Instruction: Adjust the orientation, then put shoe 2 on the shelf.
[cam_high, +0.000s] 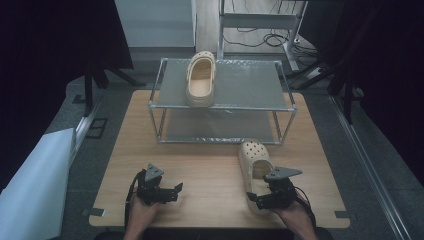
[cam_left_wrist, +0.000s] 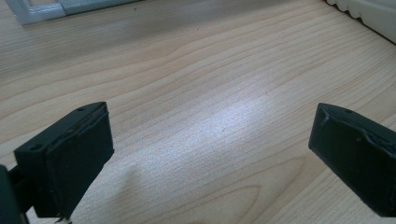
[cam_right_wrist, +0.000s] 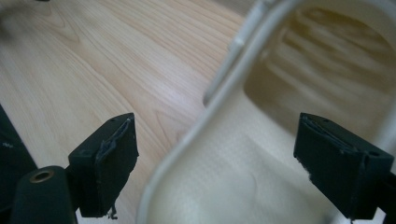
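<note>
Cream clog (cam_high: 253, 161) lies near the table's (cam_high: 200, 165) front edge, right of centre, long axis front to back, heel toward the right gripper (cam_right_wrist: 215, 163). Its jaws stand apart, straddling the heel rim, not pressing. Left gripper (cam_high: 167, 192), well apart, hangs open over bare wood.

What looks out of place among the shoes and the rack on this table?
One clog sits on the rack's top shelf; its mate lies on the table in front, toe toward the rack. The pair is split. The right gripper straddles the heel rim, open. Nothing looks damaged or spilled.
</note>
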